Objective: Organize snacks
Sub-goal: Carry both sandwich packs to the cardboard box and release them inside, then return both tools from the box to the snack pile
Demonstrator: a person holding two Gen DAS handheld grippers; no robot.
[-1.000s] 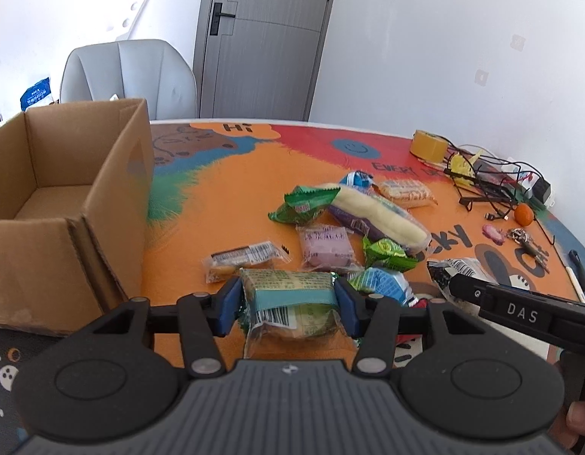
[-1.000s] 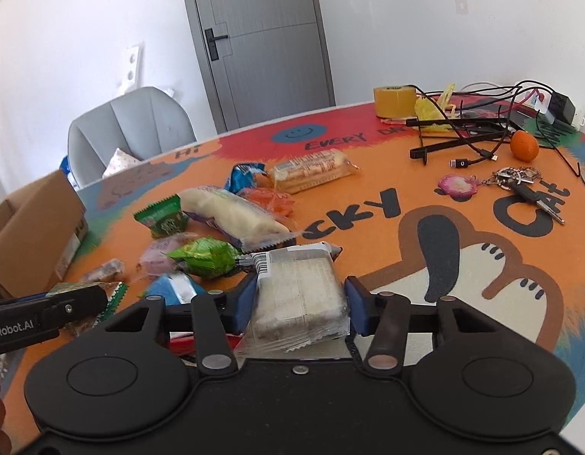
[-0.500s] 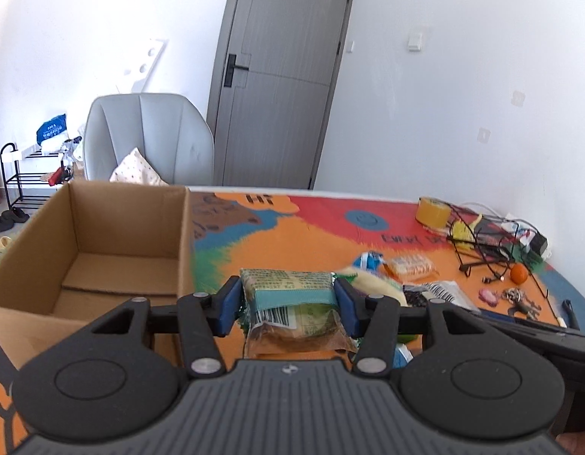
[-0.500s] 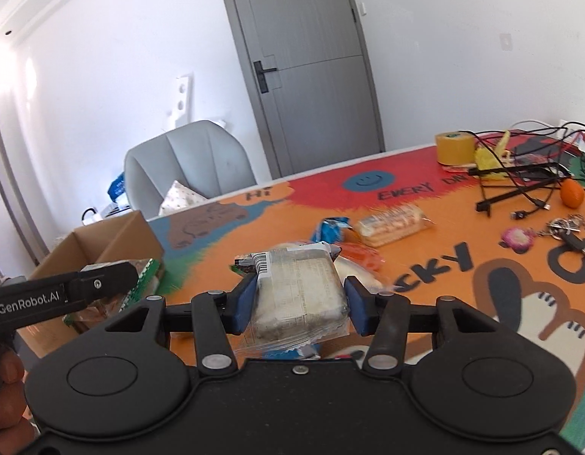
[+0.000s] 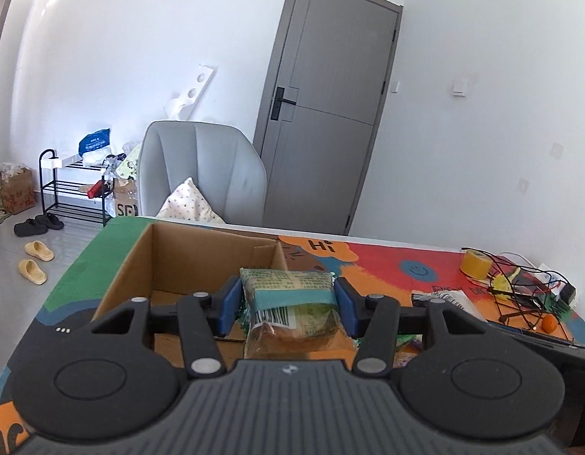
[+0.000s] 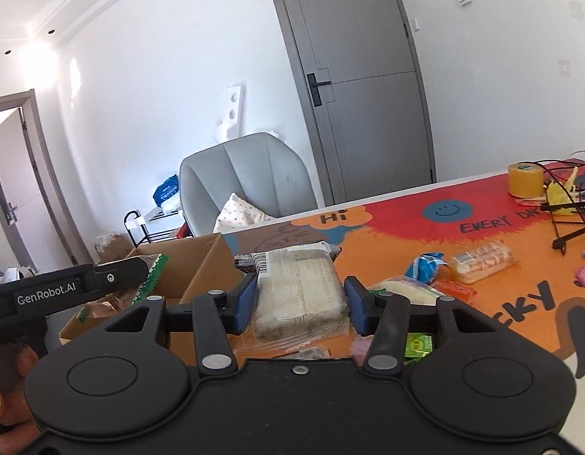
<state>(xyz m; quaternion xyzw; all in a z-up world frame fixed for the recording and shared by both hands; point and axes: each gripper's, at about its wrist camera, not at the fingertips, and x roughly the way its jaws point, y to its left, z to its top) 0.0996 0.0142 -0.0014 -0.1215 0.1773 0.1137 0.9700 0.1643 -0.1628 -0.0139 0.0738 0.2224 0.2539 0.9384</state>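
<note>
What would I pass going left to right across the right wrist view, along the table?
Left hand-held gripper → cardboard box → pale snack pack clamped in the right hand-held gripper → blue wrapper → clear pack of biscuits → roll of yellow tape.

Chair (image 5: 201, 167) behind box (image 5: 201, 250)

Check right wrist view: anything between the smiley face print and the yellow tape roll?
Nothing; in the right wrist view, only bare red mat separates the smiley face print from the tape roll.
</note>
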